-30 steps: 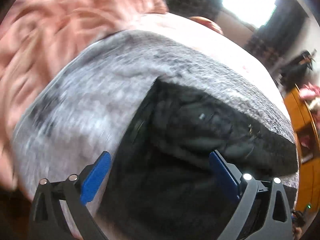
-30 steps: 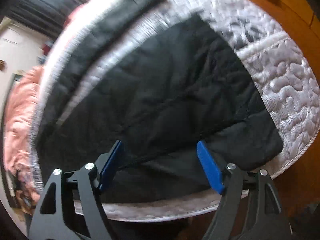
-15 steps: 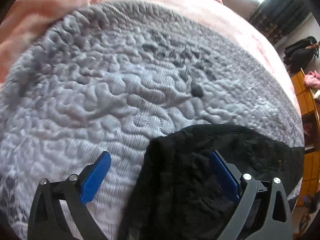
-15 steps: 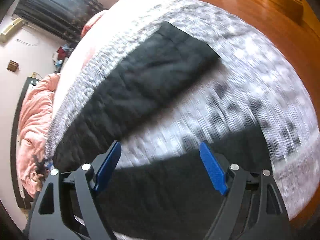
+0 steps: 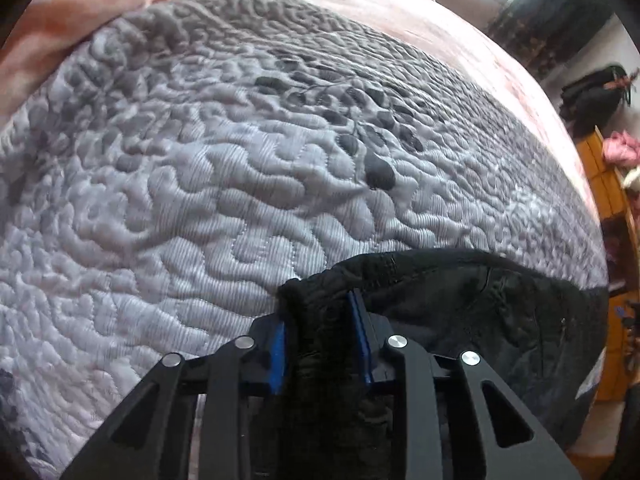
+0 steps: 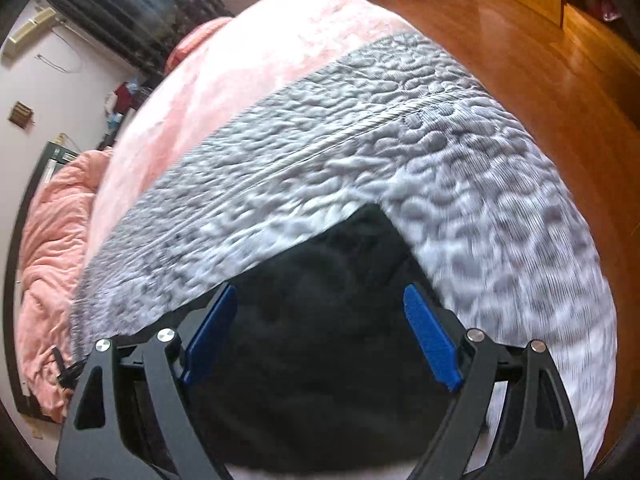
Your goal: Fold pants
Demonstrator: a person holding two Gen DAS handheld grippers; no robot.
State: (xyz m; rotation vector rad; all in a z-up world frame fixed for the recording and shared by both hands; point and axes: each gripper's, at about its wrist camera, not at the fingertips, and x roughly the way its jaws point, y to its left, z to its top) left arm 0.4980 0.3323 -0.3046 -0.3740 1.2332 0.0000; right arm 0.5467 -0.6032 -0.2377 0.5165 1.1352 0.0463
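Note:
Black pants [image 5: 472, 312] lie on a grey quilted bedspread [image 5: 224, 184]. In the left wrist view my left gripper [image 5: 320, 320] is shut on a bunched corner of the pants, with the rest of the fabric spreading to the right. In the right wrist view my right gripper [image 6: 320, 312] is open, its blue pads [image 6: 430, 336] standing wide apart over another part of the black pants [image 6: 320, 320]. A corner of that fabric points away from the gripper onto the quilt [image 6: 460, 184].
A pink blanket [image 6: 224, 80] covers the bed beyond the grey quilt, and a rumpled pink duvet [image 6: 52, 240] lies at the left. A wooden floor [image 6: 540, 52] runs along the bed's right side. Orange wooden furniture [image 5: 612, 216] stands at the right.
My left gripper has closed on the corner of the pants; it was open half a second ago. The right gripper has swung over the bed and stays open above the black fabric.

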